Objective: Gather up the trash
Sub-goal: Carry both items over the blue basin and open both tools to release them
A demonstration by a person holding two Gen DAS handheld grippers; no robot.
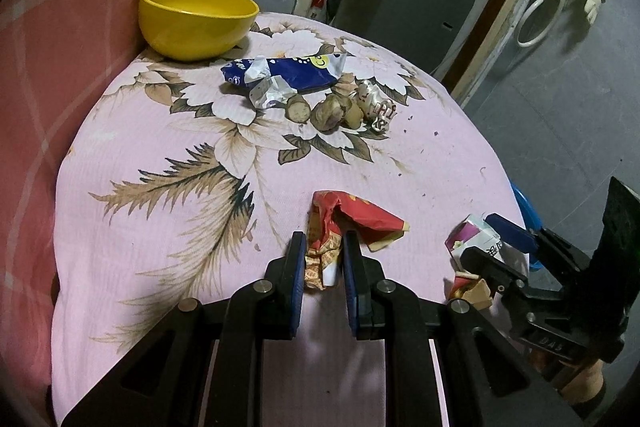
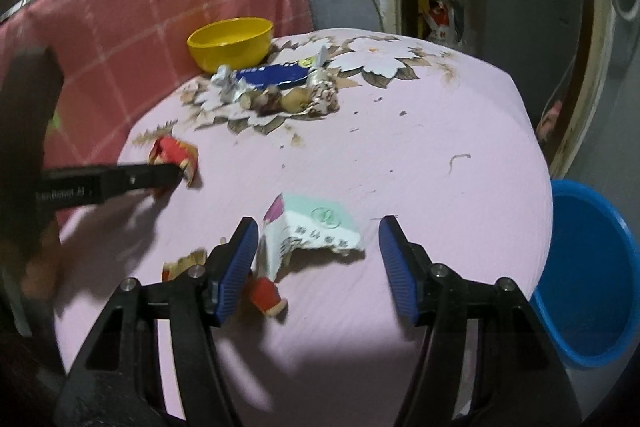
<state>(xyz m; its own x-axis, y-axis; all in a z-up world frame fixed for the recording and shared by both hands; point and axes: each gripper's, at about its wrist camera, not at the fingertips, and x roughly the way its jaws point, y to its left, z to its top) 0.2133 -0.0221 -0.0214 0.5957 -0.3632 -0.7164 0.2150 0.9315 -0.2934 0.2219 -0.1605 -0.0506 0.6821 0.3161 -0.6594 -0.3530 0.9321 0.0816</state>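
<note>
Left gripper [image 1: 322, 247] clamps the red wrapper [image 1: 352, 223], long axis running away from it. Right gripper [image 2: 316, 247] stands wide around the torn carton [image 2: 316, 231]; print illegible.

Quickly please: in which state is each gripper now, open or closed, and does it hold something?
Left gripper: closed on the red wrapper.
Right gripper: open, the torn white carton between its fingers, not gripped.
</note>
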